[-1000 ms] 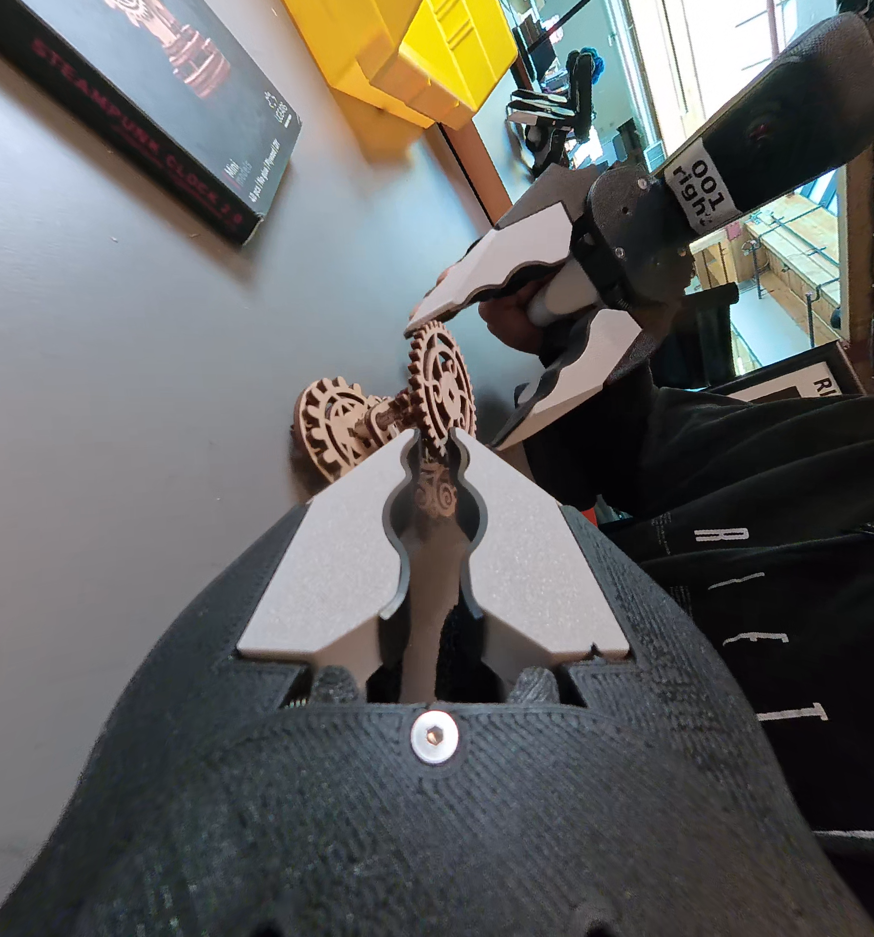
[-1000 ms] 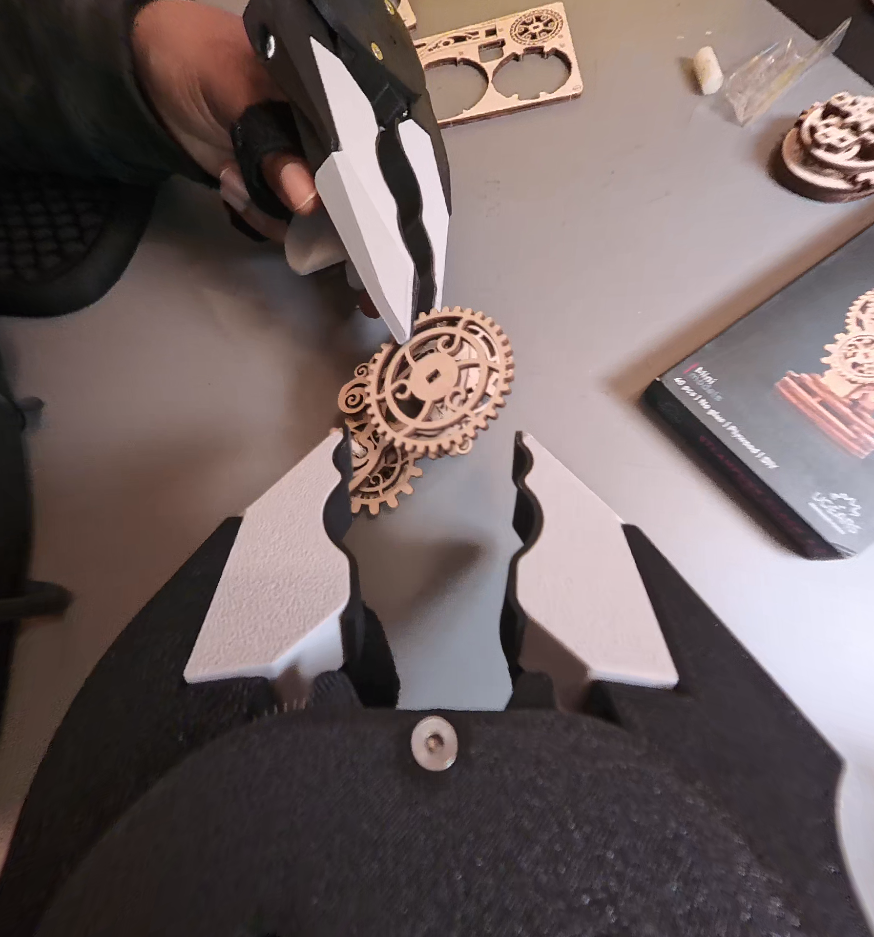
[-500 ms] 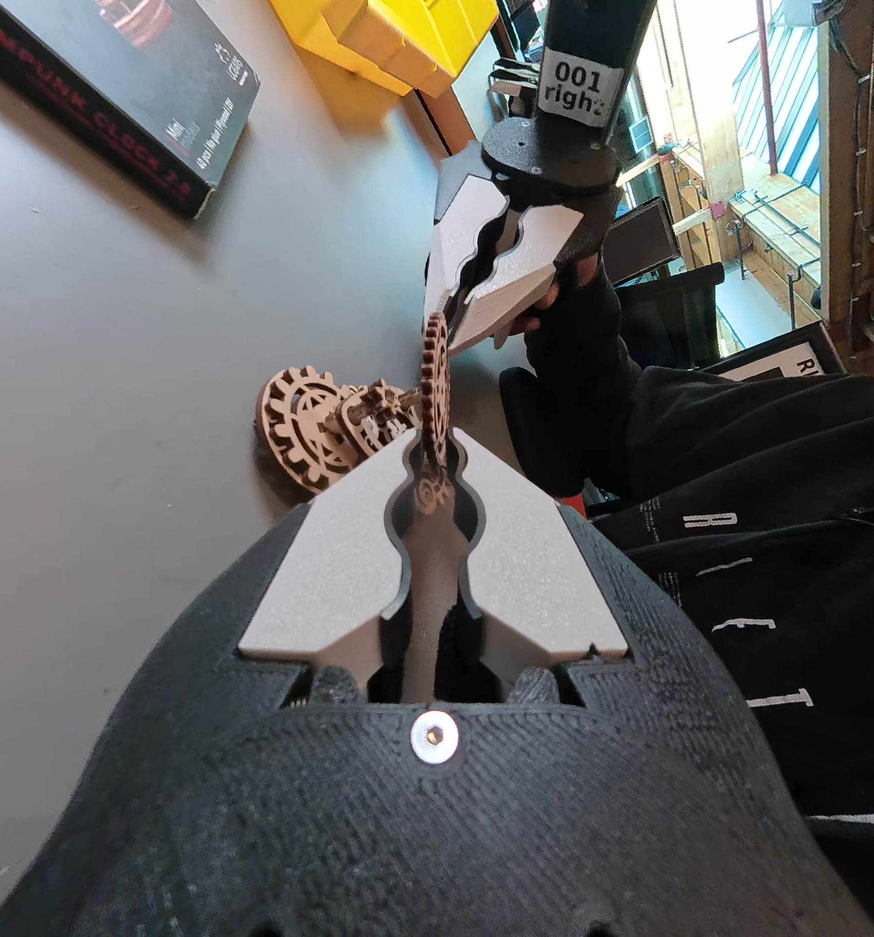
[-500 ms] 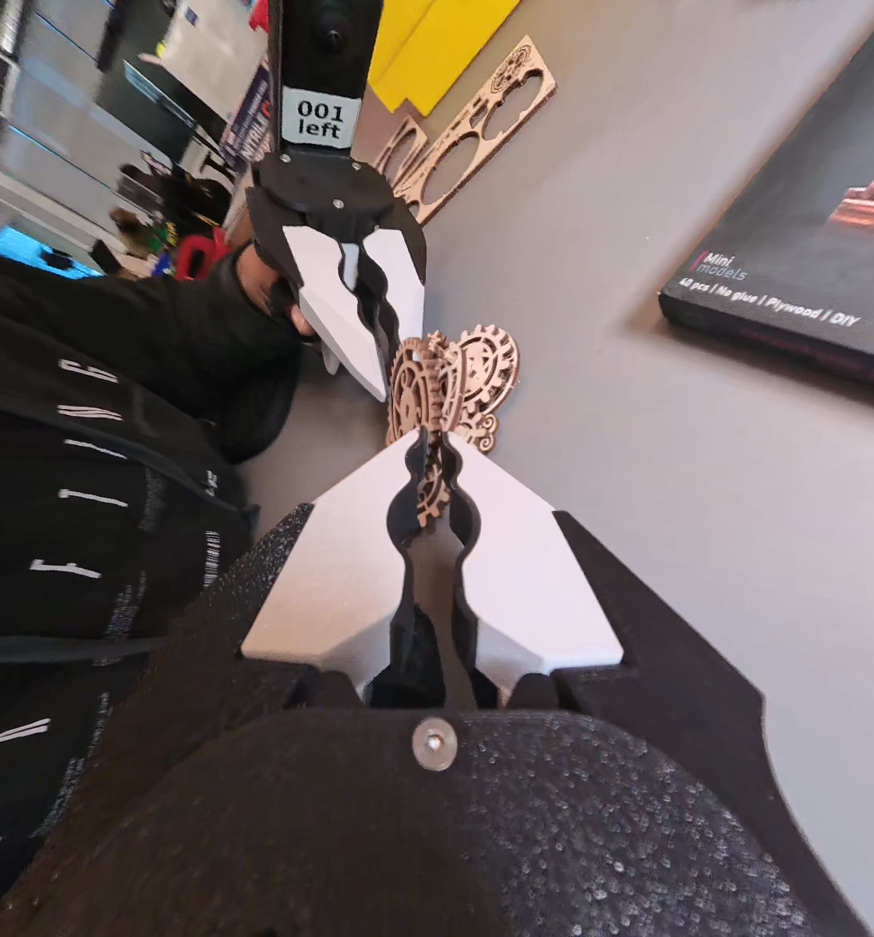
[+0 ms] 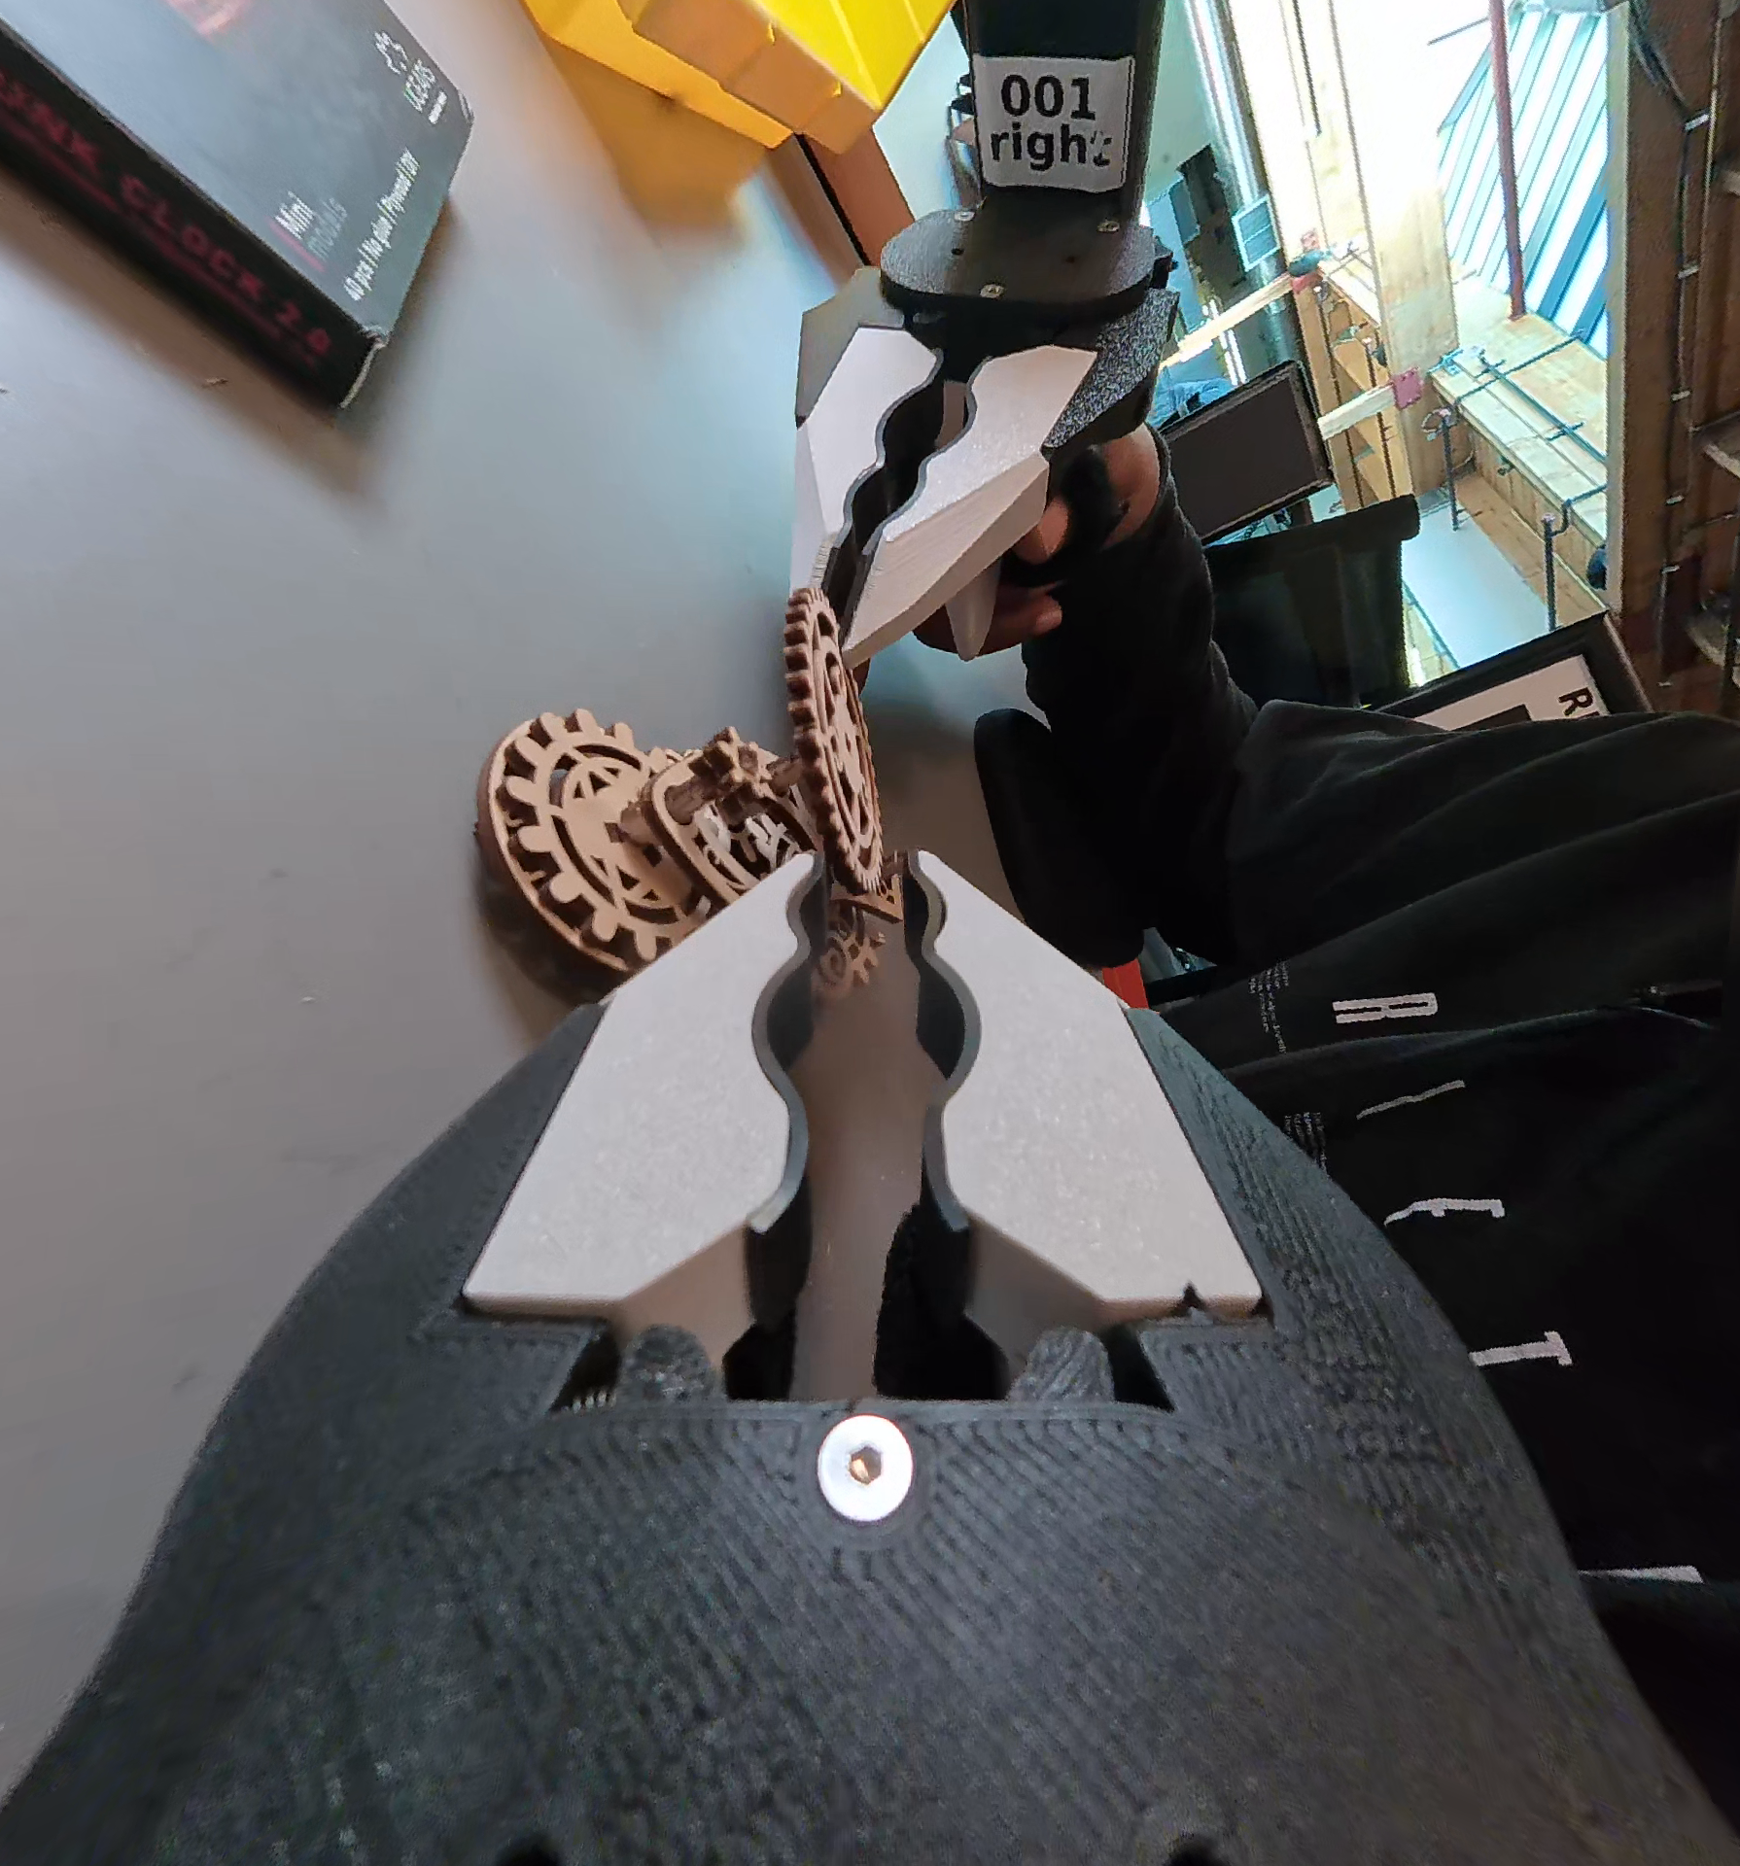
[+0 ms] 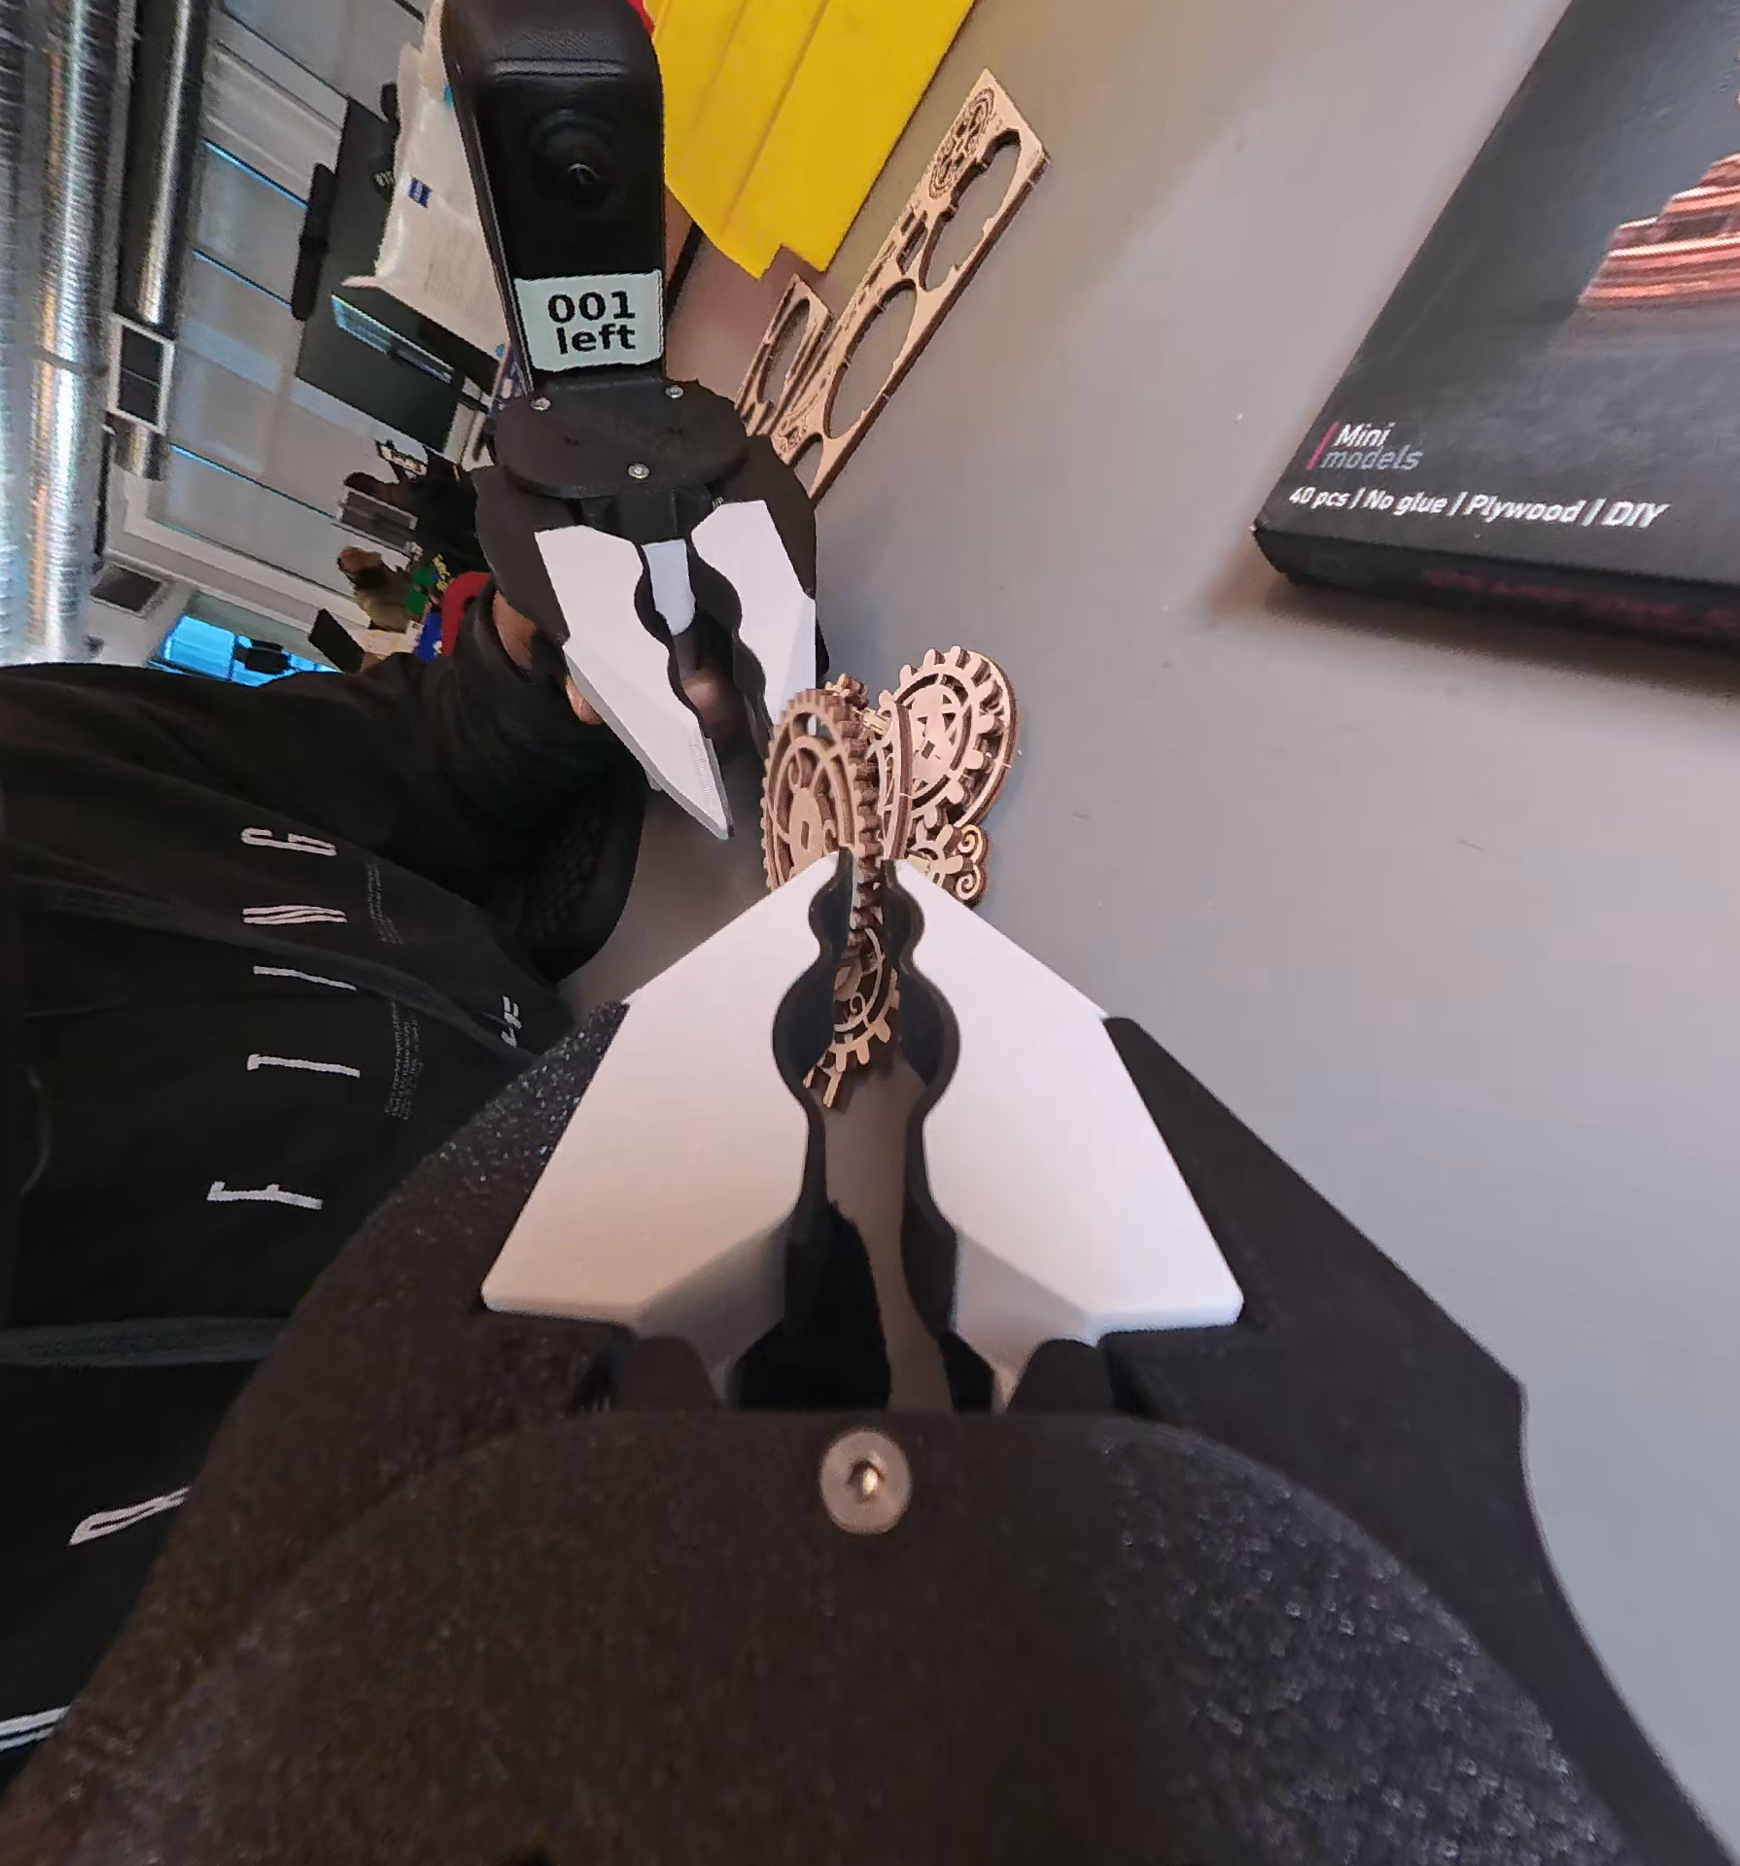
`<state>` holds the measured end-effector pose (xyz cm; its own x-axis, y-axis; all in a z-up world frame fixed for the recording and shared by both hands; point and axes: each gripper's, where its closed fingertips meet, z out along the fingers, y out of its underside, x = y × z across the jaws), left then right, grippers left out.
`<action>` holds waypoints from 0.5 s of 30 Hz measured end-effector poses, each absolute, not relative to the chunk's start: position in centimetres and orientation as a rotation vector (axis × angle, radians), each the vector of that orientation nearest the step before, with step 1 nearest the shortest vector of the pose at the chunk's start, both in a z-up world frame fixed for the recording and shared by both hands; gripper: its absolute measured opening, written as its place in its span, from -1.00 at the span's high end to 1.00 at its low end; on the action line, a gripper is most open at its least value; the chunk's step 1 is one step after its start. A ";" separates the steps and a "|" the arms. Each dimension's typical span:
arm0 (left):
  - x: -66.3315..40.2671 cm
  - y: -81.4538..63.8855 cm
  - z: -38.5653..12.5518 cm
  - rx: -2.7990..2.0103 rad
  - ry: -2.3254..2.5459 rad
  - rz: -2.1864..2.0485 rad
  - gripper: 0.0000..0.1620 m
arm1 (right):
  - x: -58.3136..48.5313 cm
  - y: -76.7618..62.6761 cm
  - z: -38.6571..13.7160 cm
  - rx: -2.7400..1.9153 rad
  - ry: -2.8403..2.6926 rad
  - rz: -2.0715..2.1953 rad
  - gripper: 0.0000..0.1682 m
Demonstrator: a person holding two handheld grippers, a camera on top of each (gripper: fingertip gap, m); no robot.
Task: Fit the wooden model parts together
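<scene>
A wooden gear model [image 5: 634, 838] rests with its back gear against the grey table [image 5: 189, 656]. Its large front gear [image 5: 831, 737] stands edge-on to me. My left gripper [image 5: 861, 863] is shut on the near rim of that gear. My right gripper [image 5: 836, 626] comes in from the far side, its fingers pinched on the gear's opposite rim. In the right wrist view the right gripper [image 6: 871, 873] is shut on the front gear [image 6: 810, 798], and the left gripper [image 6: 730, 808] meets the gear's far edge. The back gear [image 6: 952, 737] shows behind.
A black model box [image 5: 189, 172] lies on the table beyond the model; it also shows in the right wrist view [image 6: 1553, 353]. A yellow bin [image 5: 745, 50] and a plywood sheet with cut-outs [image 6: 896, 273] lie farther off. A person's dark sleeve [image 5: 1452, 909] is alongside. Spacing between my two grippers at the tips: around 5 cm.
The right gripper was open beside the gear one second ago. It has turned and closed on the gear's rim. The left gripper has kept its hold, and the model has tilted slightly.
</scene>
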<state>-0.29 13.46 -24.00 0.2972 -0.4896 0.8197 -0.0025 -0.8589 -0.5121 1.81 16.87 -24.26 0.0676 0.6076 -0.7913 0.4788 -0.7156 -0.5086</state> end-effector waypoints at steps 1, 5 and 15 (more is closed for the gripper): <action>-0.3 13.4 -24.0 -2.155 0.441 -1.587 0.85 | 1.8 16.9 -24.3 -2.213 -1.126 1.738 0.97; -0.4 13.4 -24.0 -2.155 0.442 -1.586 0.85 | 1.9 17.0 -24.1 -2.216 -1.105 1.750 0.97; -0.8 13.9 -23.7 -2.142 0.400 -1.580 0.96 | 2.0 16.7 -24.3 -2.236 -1.105 1.755 0.97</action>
